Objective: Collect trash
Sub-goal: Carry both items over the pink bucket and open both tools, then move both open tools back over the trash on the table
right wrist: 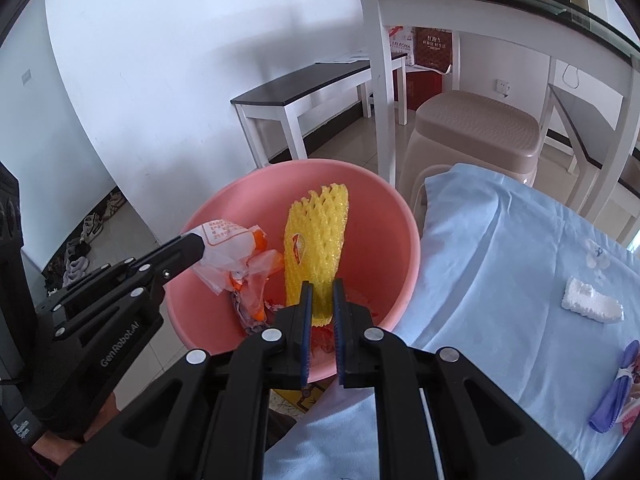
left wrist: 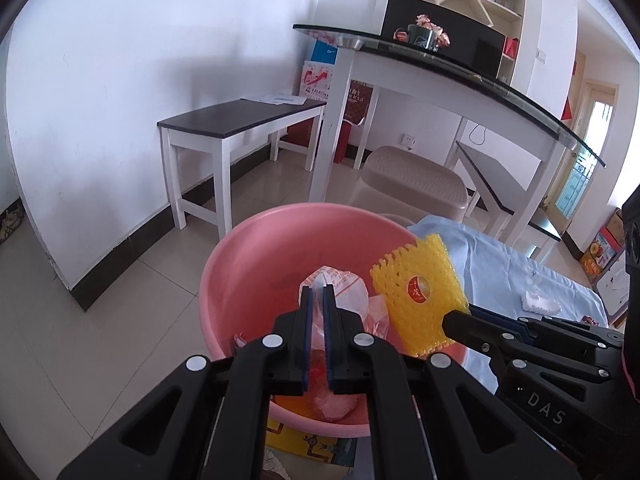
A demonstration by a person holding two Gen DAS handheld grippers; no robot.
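A pink plastic basin [left wrist: 248, 264] [right wrist: 372, 208] stands beside the blue-covered table and holds several scraps of trash. My left gripper [left wrist: 318, 292] [right wrist: 196, 240] is shut on a crumpled white and orange plastic bag [left wrist: 340, 292] [right wrist: 228, 248] and holds it over the basin. My right gripper [right wrist: 322, 292] [left wrist: 460, 316] is shut on a yellow foam fruit net [right wrist: 316, 248] [left wrist: 416, 288], also held over the basin. A white foam scrap [right wrist: 592, 300] [left wrist: 538, 302] and a purple wrapper [right wrist: 616, 388] lie on the blue cloth.
The table with the blue cloth [right wrist: 500, 280] lies to the right of the basin. A beige plastic stool [right wrist: 476, 136] stands behind it. A white table with a glass top [left wrist: 440, 64] and a dark bench [left wrist: 240, 120] stand by the wall. Tiled floor lies to the left.
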